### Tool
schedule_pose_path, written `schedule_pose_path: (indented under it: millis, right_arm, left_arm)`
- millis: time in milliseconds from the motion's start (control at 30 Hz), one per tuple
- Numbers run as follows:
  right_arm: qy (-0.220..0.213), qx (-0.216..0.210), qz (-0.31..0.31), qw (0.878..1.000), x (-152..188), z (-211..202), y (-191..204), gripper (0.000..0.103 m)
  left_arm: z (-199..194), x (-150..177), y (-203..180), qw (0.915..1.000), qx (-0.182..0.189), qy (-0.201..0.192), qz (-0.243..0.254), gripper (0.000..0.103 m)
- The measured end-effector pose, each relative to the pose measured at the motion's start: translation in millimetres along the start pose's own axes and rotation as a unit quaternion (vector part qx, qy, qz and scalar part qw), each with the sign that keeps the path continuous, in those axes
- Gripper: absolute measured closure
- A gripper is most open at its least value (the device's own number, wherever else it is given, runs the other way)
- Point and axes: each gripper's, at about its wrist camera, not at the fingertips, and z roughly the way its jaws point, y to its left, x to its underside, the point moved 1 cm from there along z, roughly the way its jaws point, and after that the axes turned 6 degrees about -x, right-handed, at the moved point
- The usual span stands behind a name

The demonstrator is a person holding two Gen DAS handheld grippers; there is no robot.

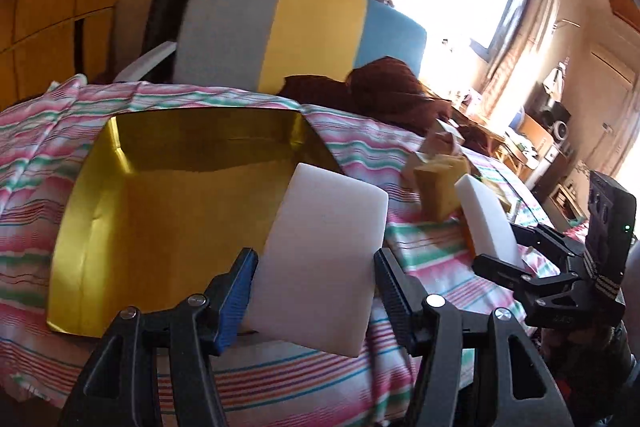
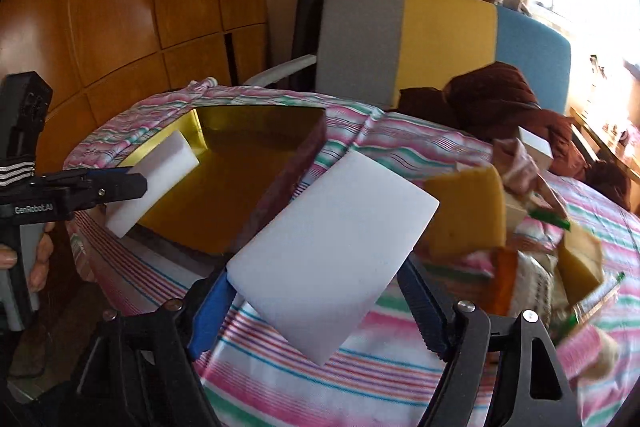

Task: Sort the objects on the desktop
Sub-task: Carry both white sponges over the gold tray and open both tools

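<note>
Sponges held above a gold box (image 1: 160, 211), whose inside is seen bare.
Left gripper (image 1: 316, 283) is clamped on one white sponge (image 1: 320, 267), long axis toward 12 o'clock; right gripper (image 2: 316, 303) is clamped on another white sponge (image 2: 332, 255), tilted toward 1 o'clock.

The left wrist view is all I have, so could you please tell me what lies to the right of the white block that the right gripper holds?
Observer: A pile of yellow sponges lies on the striped cloth, right of that white block.
Operator: Thank you; is the left gripper's block over the gold box?
Observer: Yes. In the right wrist view the left gripper holds its white sponge block over the near left corner of the gold box.
Operator: Is a hand visible?
Observer: Yes, fingers wrap the left gripper's handle at the picture's left edge.
</note>
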Motion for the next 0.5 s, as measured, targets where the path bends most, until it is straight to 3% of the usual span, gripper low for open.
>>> schedule_pose_path:
  millis: [133,233,500]
  right_arm:
    - [0.021,-0.036,-0.029,0.999,-40.5,37.0,20.4,0.022]
    - [0.045,-0.051,-0.047,0.997,-66.1,68.9,36.0,0.022]
    - [0.111,-0.055,-0.081,0.989,-107.0,143.5,48.7,0.022]
  left_arm:
    - [9.1,-19.5,38.0,0.9986,-0.046,0.004,-0.024,0.042]
    - [17.0,-34.5,60.8,0.9976,-0.061,0.005,-0.034,0.042]
    - [55.0,-71.1,96.5,0.9943,-0.092,0.031,-0.044,0.042]
